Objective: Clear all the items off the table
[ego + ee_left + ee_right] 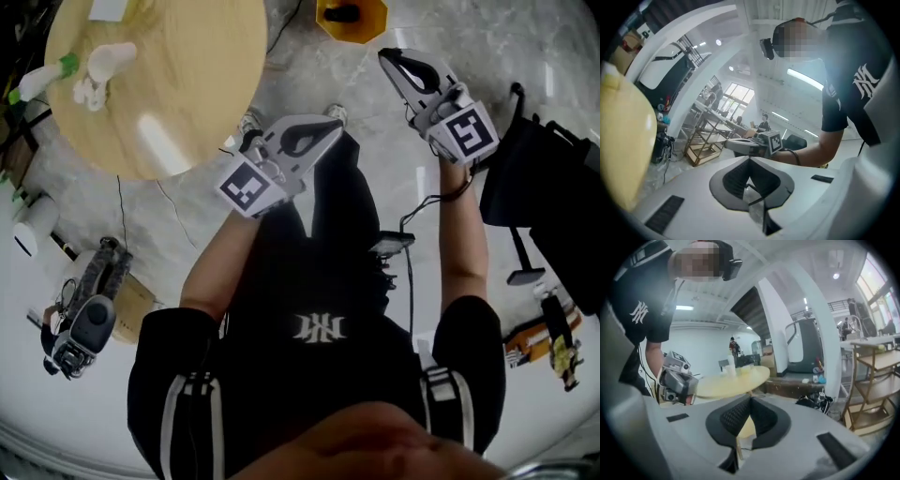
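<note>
The round wooden table (187, 103) stands at the upper left in the head view. On it are a white bottle with a green cap (39, 79), a small white object (101, 67) and a white sheet (108, 7). Both grippers are held up in front of the person's body, away from the table. My left gripper (326, 131) is shut with nothing in it. My right gripper (392, 58) is likewise shut and empty. In the right gripper view the table (736, 377) with a white bottle (729, 366) lies beyond the closed jaws, and the left gripper (677, 379) shows at the left.
An orange container (352, 19) sits on the floor at the top. Black equipment (548, 202) stands at the right, a grey device (89, 323) lies at the lower left. A wooden rack (876, 376) and shoes (813, 401) show in the right gripper view.
</note>
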Tool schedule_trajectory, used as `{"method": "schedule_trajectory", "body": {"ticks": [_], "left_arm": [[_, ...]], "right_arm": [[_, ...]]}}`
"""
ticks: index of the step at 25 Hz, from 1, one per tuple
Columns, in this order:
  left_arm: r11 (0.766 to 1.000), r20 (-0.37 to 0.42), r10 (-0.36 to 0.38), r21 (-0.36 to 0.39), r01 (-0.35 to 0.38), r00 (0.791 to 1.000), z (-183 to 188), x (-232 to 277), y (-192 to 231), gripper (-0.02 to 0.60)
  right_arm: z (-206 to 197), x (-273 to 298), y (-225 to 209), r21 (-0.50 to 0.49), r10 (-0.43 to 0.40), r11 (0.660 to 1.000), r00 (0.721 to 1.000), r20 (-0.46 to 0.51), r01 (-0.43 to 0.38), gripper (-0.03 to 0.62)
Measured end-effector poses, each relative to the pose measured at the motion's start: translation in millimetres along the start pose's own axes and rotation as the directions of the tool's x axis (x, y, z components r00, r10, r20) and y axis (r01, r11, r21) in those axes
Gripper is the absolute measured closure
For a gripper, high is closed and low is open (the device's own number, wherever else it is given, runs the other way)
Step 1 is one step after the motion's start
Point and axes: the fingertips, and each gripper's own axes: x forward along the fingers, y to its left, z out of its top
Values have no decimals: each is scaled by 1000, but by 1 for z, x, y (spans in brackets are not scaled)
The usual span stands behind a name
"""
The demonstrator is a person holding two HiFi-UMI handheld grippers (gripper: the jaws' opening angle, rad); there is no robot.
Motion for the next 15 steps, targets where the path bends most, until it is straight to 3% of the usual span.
{"method": "schedule_trajectory", "body": {"ticks": [5,9,12,15], "left_arm": [[988,99,83,121,-95,992,85,-61,-20,569],[966,176,158,177,-189,972,142,-131,-32,569],[941,220,202,226,-251,954,180,-193,-33,569],[908,260,240,279,-311,935,204,-252,-32,569]], "right_arm": [[127,-29,63,-102,43,994,992,120,-30,591],[205,-33,110,-272,84,961,987,136,-44,591],[256,-24,130,-403,51,915,992,119,2,591],[302,-23,132,-449,-37,887,985,166,109,591]]}}
